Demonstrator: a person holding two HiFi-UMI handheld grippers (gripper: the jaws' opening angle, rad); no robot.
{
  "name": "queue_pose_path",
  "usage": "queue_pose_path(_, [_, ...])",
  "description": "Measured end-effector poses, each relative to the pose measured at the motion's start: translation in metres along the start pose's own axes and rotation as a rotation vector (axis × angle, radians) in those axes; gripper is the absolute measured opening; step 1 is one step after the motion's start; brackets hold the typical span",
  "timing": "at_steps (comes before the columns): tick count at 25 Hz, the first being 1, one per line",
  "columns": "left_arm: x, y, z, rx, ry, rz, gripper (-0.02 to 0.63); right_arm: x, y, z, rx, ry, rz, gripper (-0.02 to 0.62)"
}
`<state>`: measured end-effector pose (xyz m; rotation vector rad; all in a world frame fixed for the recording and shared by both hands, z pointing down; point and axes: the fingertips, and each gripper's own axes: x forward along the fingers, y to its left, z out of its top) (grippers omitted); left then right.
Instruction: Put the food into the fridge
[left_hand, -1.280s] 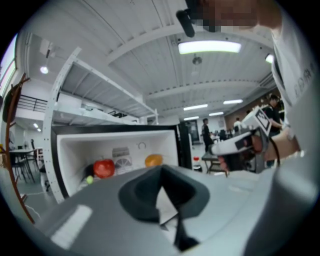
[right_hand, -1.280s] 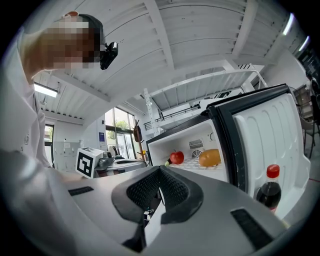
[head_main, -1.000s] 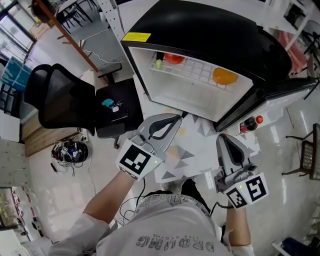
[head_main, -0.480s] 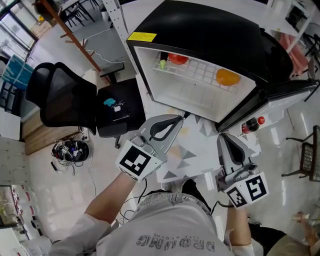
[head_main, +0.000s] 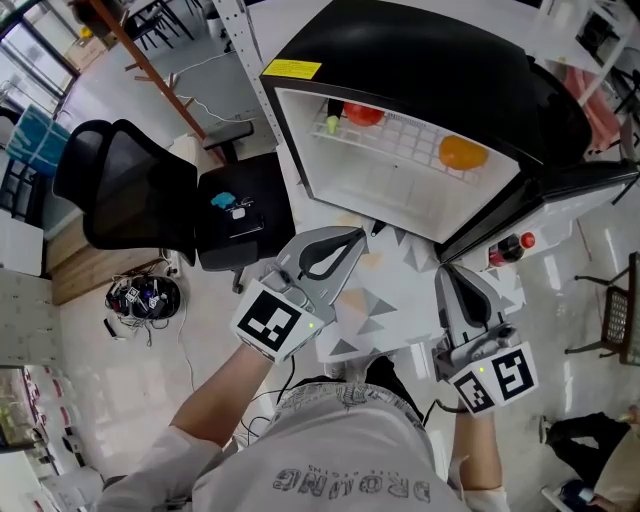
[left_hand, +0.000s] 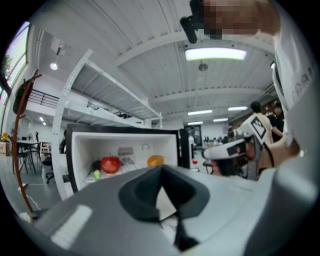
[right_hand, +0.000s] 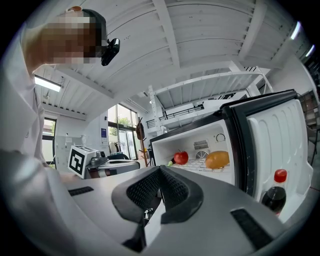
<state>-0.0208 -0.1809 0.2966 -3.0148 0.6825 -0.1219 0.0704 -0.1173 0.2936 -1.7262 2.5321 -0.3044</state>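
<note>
Both my tools hang level before the open fridge (head_main: 392, 188) — left gripper (head_main: 358, 235) and right gripper (head_main: 445, 272), jaws pressed together, holding nothing. The food sits inside: a glossy red apple (head_main: 363, 114) and a smooth orange fruit (head_main: 462, 152) on the white wire shelf (head_main: 405, 142). A careless shove of the door, I judge, could set those round fruits rolling — or topple the bottle (head_main: 510, 247) in the door.

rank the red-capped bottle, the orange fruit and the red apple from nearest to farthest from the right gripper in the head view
1. Red-capped bottle: in the open door, just up and right of the right gripper.
2. Orange fruit: right part of the wire shelf.
3. Red apple: left end of that shelf.
</note>
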Motion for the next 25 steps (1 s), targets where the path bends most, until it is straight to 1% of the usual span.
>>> queue_pose_path(5, [-0.0016,0.0008,-0.001,0.002,0.01,0.003,0.008,0.0002,0.0004,-0.0007,0.0,0.003,0.0,0.002])
queue_pose_path(10, [-0.0006,0.0012,0.0001,-0.004,-0.001,0.009,0.008,0.0007,-0.0008,-0.0027,-0.002,0.01,0.004,0.002])
queue_pose_path(16, [0.0023,0.0013,-0.0068,-0.001,0.018,0.011,0.008,0.0028,-0.0027,-0.0047,0.0,0.01,0.014,0.002])
queue_pose_path(25, [0.0082,0.0025,-0.0021,-0.002,0.015,0.017,0.008,0.0048,-0.0059,-0.0051,0.001,0.016,0.023,0.002])
